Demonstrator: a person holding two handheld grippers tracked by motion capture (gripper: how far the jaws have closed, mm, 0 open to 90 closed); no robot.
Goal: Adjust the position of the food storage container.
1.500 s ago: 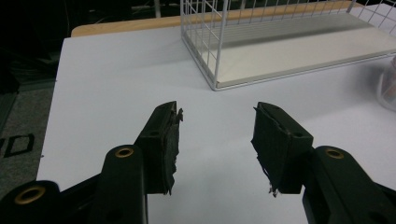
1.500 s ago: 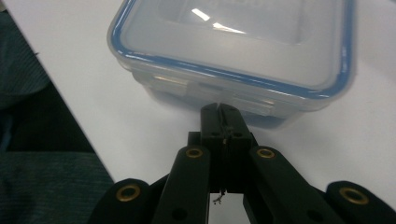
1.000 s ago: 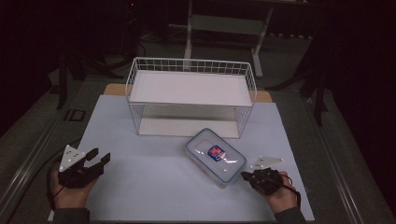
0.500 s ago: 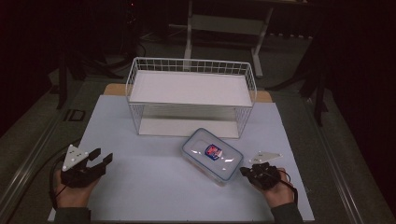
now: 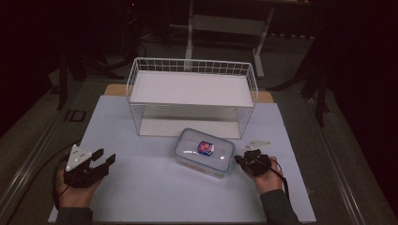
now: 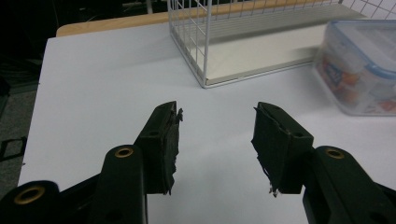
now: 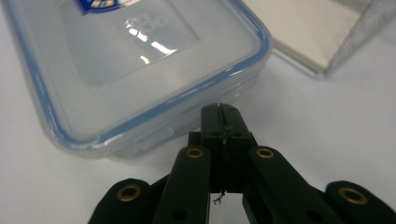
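We press our right gripper (image 7: 223, 112) jaws together, tips just beside the clear blue-rimmed container (image 5: 204, 151), which sits mid-bench in front of the wire rack (image 5: 192, 89). Our left gripper (image 5: 104, 161) rests near the bench's near-left corner, jaws spread on nothing.

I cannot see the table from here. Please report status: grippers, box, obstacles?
Left gripper open, nothing between jaws. Right gripper shut, empty, tips at the box edge. Box lid on, in front of wire rack. Nothing in the way.
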